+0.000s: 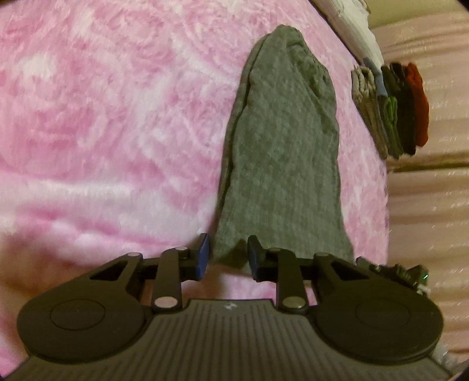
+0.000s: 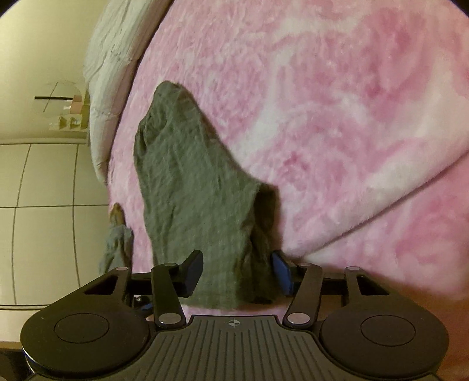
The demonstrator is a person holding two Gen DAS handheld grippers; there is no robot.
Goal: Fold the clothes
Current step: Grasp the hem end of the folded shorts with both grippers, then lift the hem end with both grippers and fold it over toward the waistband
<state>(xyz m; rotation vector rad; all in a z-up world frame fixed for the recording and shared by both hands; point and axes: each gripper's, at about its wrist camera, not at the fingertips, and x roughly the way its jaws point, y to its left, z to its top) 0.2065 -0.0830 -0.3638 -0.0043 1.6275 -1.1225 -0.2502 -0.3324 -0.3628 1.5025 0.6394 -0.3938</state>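
A grey knit garment (image 1: pixel 278 152) lies as a long folded strip on the pink fluffy blanket (image 1: pixel 102 117). My left gripper (image 1: pixel 228 258) is open, its blue-padded fingers straddling the near corner of the strip. In the right wrist view the same grey garment (image 2: pixel 190 181) runs away from me. My right gripper (image 2: pixel 237 272) is open with the garment's near end between its fingers, the cloth bunched and lifted into a fold there.
A stack of folded clothes (image 1: pixel 392 108) in beige, green, dark and red lies at the blanket's right edge. A white pillow (image 1: pixel 351 26) lies beyond. A grey-white quilt (image 2: pixel 108 73) and tiled floor (image 2: pixel 44 219) lie left of the bed.
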